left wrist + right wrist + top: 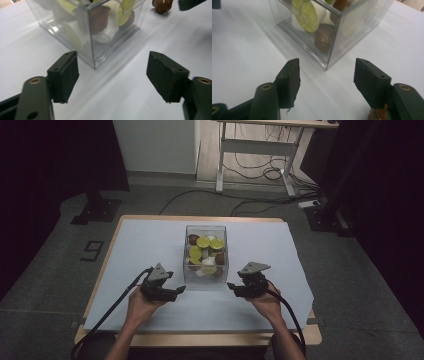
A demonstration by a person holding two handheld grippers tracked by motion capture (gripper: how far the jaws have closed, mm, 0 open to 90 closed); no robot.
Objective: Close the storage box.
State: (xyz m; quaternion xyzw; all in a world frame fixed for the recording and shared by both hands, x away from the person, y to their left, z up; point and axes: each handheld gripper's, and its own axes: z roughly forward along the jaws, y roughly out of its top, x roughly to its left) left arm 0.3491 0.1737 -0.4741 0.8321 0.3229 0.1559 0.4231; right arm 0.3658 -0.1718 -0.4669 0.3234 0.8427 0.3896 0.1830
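1. dim room around, cables trailing over grey floor, desk frame [255,155] standing at the back; pale sheet [150,240] spread across wooden table [100,270], probably laid there to set small things off clearly
2. clear box [205,254] standing upright near the middle of the sheet, between the two tools and a little beyond them; see-through walls, so the contents can be read from any side
3. heaped inside: capsules [203,242] with lime-green lids, some brown, some white, piled loose and tilted every way, not sorted or stacked
4. left gripper [181,290] held just left of the box's near corner, tips turned inward toward it; jaws apart in the left gripper view [112,75], nothing between them, near corner of the box straight ahead but not touched
5. right gripper [230,285] mirroring it just right of the box; jaws likewise apart [327,75], empty, box corner ahead and clear of the pads
6. one brown capsule [162,5] lying loose on the sheet by the right tool, seen from the left gripper view; same brown shape peeking low beside the right jaw [377,113], on the sheet and not gripped
7. both tools facing the box from opposite sides, seemingly poised either to steady it or to deal with the stray capsule; which of the two, not possible to tell
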